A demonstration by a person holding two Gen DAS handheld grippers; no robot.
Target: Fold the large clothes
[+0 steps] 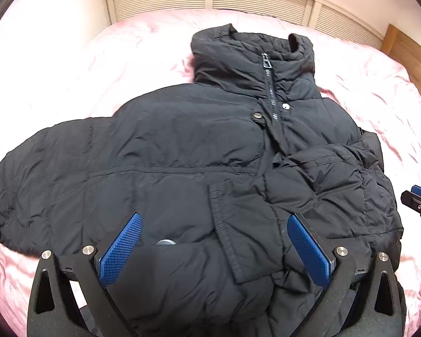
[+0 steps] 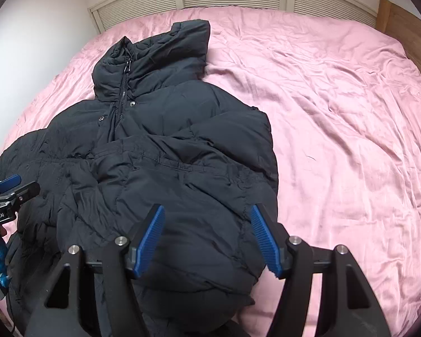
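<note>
We see the black jacket (image 1: 199, 151) spread on the pink bed (image 2: 336, 112), under and ahead of both grippers. Left gripper (image 1: 214, 241) released, spread wide, gripping nothing. Right gripper (image 2: 207, 238) parted, pads clear of fabric. Left gripper's body reads "GenRobot.AI".

Bed: a wide bed (image 2: 336, 98) is carrying everything, reaching to a louvred panel at its far side.
Cover: a pink sheet (image 1: 132, 56) is lying creased over the whole bed.
On it: a black puffer jacket (image 2: 160, 151) is lying front up, collar towards the far side.
Jacket's sleeve: one sleeve (image 1: 42, 174) is spreading out sideways on the sheet.
</note>
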